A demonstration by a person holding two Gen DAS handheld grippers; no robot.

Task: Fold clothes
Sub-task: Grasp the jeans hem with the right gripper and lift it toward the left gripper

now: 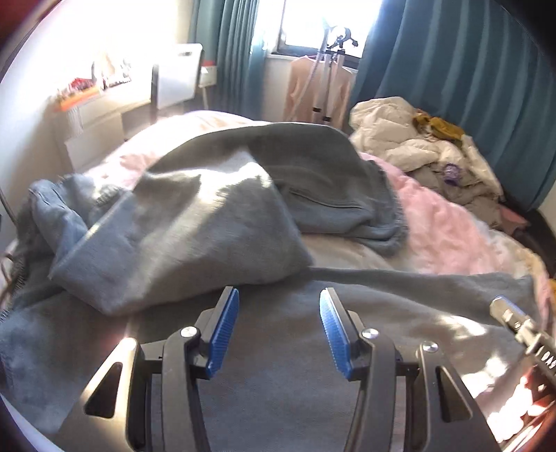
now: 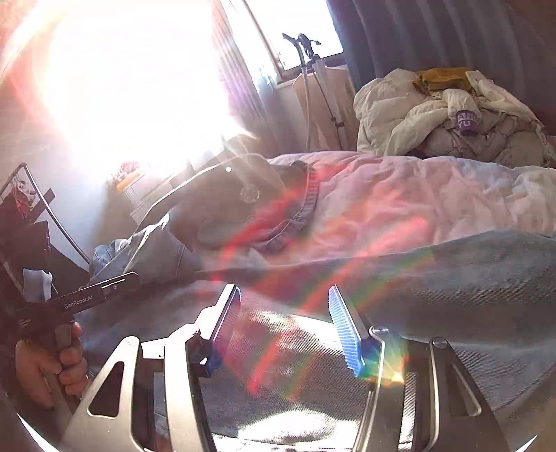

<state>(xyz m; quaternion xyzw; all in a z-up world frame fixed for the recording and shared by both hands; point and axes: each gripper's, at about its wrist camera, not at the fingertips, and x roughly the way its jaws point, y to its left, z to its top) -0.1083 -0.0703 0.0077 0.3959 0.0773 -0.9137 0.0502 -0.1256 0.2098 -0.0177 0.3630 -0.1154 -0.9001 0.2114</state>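
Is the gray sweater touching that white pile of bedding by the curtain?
Apart. Left wrist view: pink blanket lies between sweater and white pile.

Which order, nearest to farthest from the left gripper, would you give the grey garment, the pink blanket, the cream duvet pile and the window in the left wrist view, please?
From the left gripper:
1. Grey garment, directly under and ahead of the jaws.
2. Pink blanket, ahead to the right.
3. Cream duvet pile, further back on the right.
4. Window, at the far wall, top centre.
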